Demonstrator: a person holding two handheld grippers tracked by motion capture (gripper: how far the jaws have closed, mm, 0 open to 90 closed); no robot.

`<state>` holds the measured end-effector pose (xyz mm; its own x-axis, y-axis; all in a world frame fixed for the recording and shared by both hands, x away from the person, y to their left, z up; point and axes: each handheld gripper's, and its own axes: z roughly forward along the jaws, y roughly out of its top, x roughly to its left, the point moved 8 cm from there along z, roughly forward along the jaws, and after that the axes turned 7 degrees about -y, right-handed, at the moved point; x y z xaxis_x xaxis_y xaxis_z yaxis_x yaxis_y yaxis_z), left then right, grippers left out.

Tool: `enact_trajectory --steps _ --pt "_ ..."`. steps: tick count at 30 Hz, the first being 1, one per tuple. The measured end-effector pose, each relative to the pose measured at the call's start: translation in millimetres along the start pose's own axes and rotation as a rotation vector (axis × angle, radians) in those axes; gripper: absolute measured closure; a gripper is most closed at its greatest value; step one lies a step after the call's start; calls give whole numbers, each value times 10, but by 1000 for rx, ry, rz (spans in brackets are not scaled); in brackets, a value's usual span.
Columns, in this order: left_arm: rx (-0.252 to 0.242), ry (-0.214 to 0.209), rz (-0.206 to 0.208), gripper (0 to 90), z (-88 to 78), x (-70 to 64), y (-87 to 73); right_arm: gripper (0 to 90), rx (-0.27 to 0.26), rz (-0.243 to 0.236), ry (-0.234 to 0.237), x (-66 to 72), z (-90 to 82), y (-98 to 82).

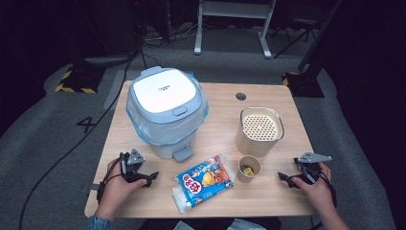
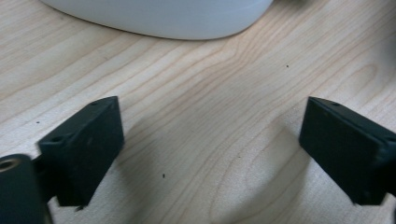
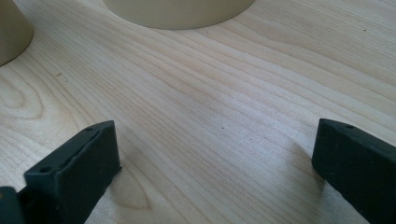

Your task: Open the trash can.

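Both claws rest low on the wooden tabletop (image 1: 268, 98), near edge, one at each side. Left claw (image 1: 149, 178) has its jaws wide, nothing between them; its own view has bare wood ahead and the pale base of the bin (image 2: 163, 18) just beyond. Right claw (image 1: 283, 178) likewise stands wide and empty, bare wood between the jaws, with the base of the tan canister (image 3: 177, 11) ahead and the paper cup (image 3: 11, 28) off at the edge of its view.

Between the two claws, near the front edge: snack packet (image 1: 205, 182), blue and orange, lying flat. Its long axis runs diagonally, low end toward the left claw, high end toward the paper cup (image 1: 249, 167). It lies inward from each claw; the left claw looks slightly nearer to its low end. The cup stands just beside the packet's far right corner, something small and yellowish inside, and is closer to the right claw.

Farther back: lidded bin (image 1: 165, 112) with plastic liner, lid closed, pedal facing the person, behind the left claw. Canister (image 1: 259, 129) with perforated insert sits behind the cup. Likely next move: reach inward to packet or cup.
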<state>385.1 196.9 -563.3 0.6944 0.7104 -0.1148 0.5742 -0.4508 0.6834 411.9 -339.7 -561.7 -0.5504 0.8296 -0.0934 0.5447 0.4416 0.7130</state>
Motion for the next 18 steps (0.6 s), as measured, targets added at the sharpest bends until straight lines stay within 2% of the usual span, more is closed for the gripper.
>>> enact_trajectory --steps 1,8,10,11,12,15,18 --pt "-4 8 12 122 -7 18 4 10 0 1 1 1 0 0" --pt "-21 2 6 221 -40 42 -3 10 0 0 0 -1 0 0" --pt "-35 -12 -6 254 -50 44 2 10 0 0 1 1 0 0" --pt "-39 -34 -26 254 -61 29 5 10 0 0 1 0 0 0" --pt "-41 -57 -44 321 -82 10 11 10 0 0 0 0 0 0" --pt "-49 -64 -31 361 -123 6 25 10 0 0 1 1 0 0" --pt "-51 -75 -34 394 -159 6 30 10 0 1 1 1 0 0"
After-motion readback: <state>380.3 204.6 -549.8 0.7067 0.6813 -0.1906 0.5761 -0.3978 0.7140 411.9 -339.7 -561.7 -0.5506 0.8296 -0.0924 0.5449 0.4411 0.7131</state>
